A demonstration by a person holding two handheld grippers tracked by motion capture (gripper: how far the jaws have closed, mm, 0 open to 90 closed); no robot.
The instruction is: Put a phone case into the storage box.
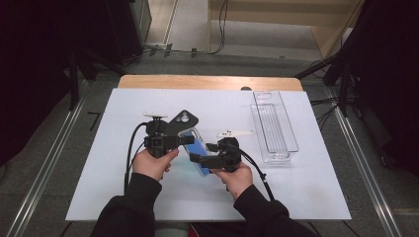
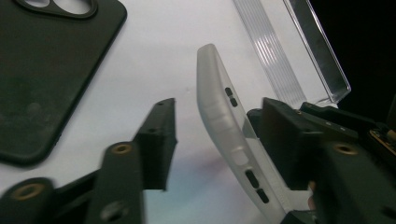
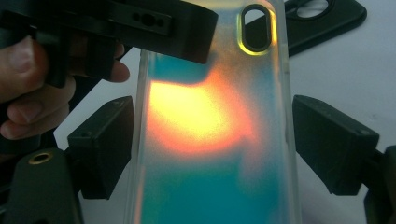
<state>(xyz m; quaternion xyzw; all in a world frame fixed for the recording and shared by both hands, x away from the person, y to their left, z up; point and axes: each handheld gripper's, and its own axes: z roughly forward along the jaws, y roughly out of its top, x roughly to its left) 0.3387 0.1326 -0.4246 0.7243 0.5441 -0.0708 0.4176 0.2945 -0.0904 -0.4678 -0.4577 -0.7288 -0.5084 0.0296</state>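
At frame centre my left gripper (image 1: pixel 190 140) and right gripper (image 1: pixel 194 158), both spread apart, bracket the shimmery phone case (image 1: pixel 196 150) for a regrip.

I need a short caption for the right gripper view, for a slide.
Open right gripper straddling an iridescent phone case, with a black phone case on the table behind.

On the white surface (image 1: pixel 123 187) the left gripper (image 1: pixel 186 140) and the right gripper (image 1: pixel 195 158) meet over a blue translucent phone case (image 1: pixel 197 150), which lies between the two sets of jaws; whether either set actually pinches it cannot be told from up here. Just behind the left jaws lies a black phone case (image 1: pixel 184 120), its camera cut-out at the far end. Well off to the outer side of the right jaws stands a clear plastic tray (image 1: pixel 274 126), long and narrow.
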